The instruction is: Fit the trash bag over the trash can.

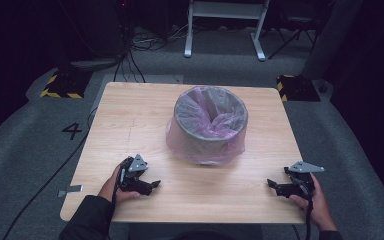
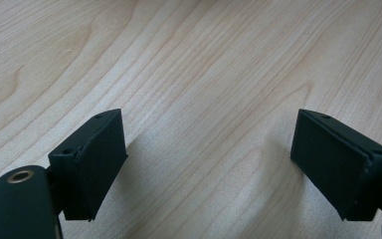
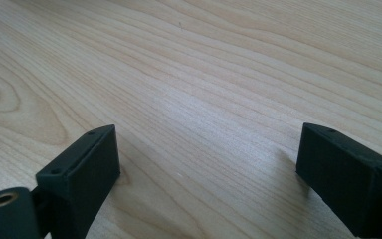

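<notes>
A grey waste bin (image 1: 211,125) lined with a pink plastic bag stands upright in the middle of the light wooden table (image 1: 130,120). My left gripper (image 1: 154,186) rests near the table's front left, held by a hand, its tips pointing right. In the left gripper view its jaws stand wide apart over bare wood, left gripper (image 2: 209,164) open and empty. My right gripper (image 1: 271,184) rests near the front right edge, pointing left toward the other one. In the right gripper view the right gripper (image 3: 206,174) is open too, with nothing but wood grain between the pads.
The table stands on grey carpet with a "4" (image 1: 72,131) marked at the left. Cables (image 1: 130,60) run across the floor behind, beside black-and-yellow striped blocks (image 1: 62,85). A white frame (image 1: 225,25) stands at the back.
</notes>
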Demonstrator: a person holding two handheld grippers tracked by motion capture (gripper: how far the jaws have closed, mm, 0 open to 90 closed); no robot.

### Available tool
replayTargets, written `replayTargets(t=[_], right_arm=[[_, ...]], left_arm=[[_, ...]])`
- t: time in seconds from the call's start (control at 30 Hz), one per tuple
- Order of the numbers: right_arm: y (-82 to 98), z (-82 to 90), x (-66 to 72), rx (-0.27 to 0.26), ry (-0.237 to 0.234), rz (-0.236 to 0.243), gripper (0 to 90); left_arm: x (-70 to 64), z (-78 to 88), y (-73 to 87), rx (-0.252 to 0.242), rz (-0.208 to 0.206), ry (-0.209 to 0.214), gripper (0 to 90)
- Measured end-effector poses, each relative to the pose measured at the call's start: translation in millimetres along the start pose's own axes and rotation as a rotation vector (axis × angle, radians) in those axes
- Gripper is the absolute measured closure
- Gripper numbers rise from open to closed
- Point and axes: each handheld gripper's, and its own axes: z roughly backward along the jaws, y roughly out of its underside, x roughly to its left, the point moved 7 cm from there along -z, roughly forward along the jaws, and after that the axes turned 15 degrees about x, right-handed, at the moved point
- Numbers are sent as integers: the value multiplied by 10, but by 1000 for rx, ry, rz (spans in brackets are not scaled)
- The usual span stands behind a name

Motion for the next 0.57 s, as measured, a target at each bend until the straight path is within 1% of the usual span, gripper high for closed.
replayTargets(t=[0.57], right_arm=[[-4, -5, -5, 4, 1, -1, 84]], left_arm=[[3, 1, 0, 0, 2, -3, 142]])
